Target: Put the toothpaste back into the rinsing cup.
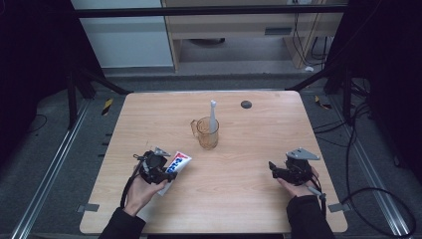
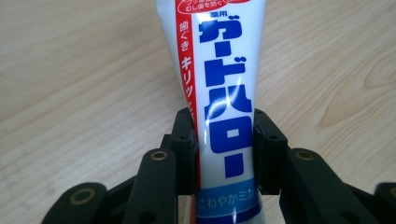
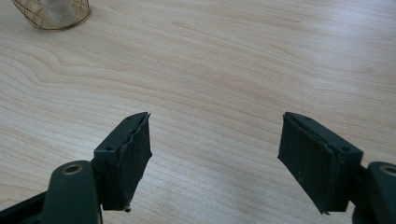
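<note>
Black jaws of the left gripper pinch a toothpaste tube across its lower body, a flat-sided grip that likely keeps the soft tube from twisting. On the table, the tube sits at 8 o'clock from the amber cup, which props a toothbrush upright. Right gripper, at 4 o'clock from the cup, hovers spread and empty, presumably free to assist.

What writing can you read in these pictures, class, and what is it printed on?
"ガードハロー", big blue letters on the toothpaste tube held by the left gripper.
"薬用", small, above it.
"歯ぐき キリッ", on the tube's red stripe.
"さわやかミン", on its blue band, cut off.
Top lines: too small to read.
</note>
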Action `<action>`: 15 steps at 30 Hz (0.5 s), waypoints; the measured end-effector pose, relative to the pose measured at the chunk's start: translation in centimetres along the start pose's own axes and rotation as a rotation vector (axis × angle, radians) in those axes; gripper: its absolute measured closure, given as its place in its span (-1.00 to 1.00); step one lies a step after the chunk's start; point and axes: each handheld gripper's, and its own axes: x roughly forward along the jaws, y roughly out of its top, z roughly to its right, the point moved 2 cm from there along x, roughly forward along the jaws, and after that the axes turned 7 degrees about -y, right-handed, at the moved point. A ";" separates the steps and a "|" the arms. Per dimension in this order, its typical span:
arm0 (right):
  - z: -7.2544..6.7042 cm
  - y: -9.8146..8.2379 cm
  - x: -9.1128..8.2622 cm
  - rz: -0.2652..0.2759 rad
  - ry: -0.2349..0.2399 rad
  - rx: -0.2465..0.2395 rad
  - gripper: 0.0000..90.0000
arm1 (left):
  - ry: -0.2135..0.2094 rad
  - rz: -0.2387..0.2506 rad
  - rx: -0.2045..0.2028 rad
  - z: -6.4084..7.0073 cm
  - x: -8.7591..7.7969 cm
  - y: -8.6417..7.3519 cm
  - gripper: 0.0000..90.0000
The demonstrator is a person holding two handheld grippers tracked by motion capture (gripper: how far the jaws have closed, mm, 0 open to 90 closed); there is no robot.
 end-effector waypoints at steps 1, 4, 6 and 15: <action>0.0 0.0 0.0 0.002 -0.001 -0.001 -0.45 | 0.004 0.016 -0.005 -0.1 -0.4 0.1 0.47; 0.0 0.0 0.0 0.004 -0.001 0.002 -0.46 | 0.017 0.069 -0.013 -0.2 -1.3 0.3 0.48; 0.0 0.0 0.0 0.006 -0.003 0.000 -0.46 | 0.025 0.105 -0.011 -0.2 -1.8 0.4 0.48; 0.0 0.0 -0.1 0.011 -0.007 0.002 -0.47 | 0.076 0.203 -0.019 -0.7 -3.5 1.0 0.49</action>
